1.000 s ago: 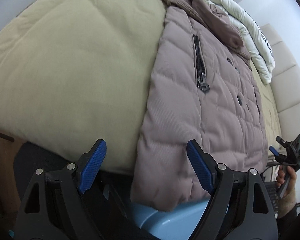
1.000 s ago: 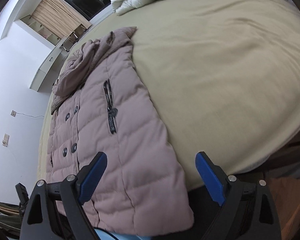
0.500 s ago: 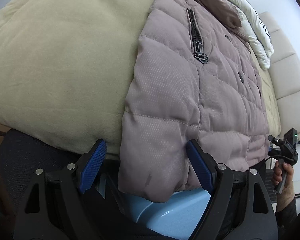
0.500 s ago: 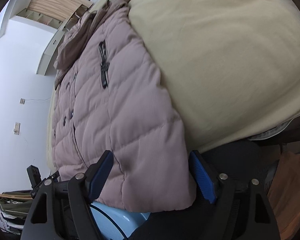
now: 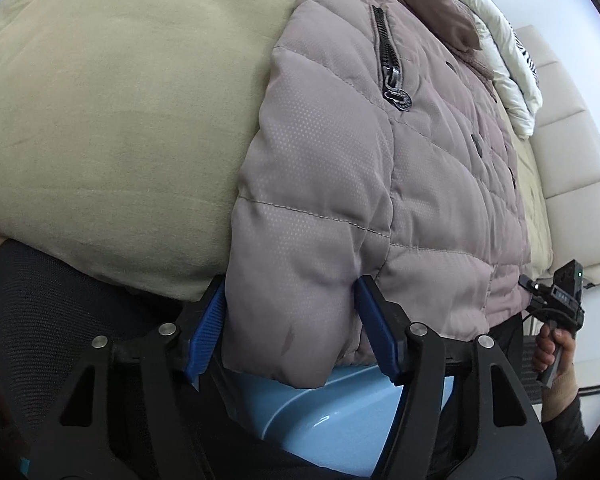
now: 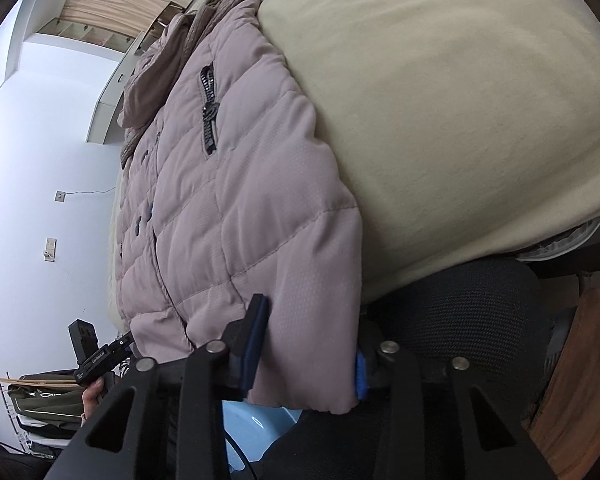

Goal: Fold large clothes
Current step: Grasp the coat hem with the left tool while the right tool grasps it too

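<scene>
Fingers of left gripper (image 5: 290,330) and right gripper (image 6: 308,354) are closing, each pinching a hem corner of the mauve puffer jacket (image 5: 380,168), which lies front-up on the bed (image 5: 120,100), hem hanging off the near edge. Grasp step; next likely lift and carry the hem toward 12 o'clock, the collar. Blue basin (image 5: 332,420) sits below, white duvet (image 5: 500,60) beyond collar.

Surroundings: bed and adjacent items

The bed (image 5: 100,120) carries an olive-beige cover; a white duvet (image 5: 504,68) lies bunched at its far end. A cream padded headboard (image 5: 568,152) stands alongside. A light-blue basin (image 5: 340,432) sits below the bed edge beside black mesh fabric (image 6: 460,312).
</scene>
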A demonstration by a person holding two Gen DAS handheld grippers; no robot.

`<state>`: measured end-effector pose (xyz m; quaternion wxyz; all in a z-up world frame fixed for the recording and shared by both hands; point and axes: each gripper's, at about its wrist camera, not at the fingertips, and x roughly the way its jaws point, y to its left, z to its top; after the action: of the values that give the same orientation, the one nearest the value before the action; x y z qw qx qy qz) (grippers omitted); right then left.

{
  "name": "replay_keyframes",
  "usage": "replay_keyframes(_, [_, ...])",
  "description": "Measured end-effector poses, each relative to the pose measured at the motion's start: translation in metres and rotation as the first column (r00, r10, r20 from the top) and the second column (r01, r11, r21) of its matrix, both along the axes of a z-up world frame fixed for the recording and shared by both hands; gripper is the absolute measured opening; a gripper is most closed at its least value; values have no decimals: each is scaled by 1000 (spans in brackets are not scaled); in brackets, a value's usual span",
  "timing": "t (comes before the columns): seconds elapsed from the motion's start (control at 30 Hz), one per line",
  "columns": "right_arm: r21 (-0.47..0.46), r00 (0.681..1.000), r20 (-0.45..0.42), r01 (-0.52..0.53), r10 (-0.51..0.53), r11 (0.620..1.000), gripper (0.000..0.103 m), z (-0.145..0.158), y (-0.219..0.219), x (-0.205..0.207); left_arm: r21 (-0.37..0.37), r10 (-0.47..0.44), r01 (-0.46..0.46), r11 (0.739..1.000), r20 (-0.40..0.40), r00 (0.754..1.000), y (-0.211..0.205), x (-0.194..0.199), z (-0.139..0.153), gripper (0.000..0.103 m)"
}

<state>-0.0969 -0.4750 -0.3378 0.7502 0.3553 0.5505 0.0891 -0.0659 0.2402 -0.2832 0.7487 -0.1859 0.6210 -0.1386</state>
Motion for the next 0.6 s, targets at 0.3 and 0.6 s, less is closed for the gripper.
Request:
replay_keyframes(0.3, [-29, 999, 33, -13, 14, 999, 18, 11, 9, 2, -37, -12, 13, 999, 16, 1000, -3, 1, 6, 20])
replay_keyframes(0.6, [-86, 992, 127, 9, 2, 996, 10, 44, 22, 1, -139, 18, -10, 990, 55, 998, 4, 4, 41, 5])
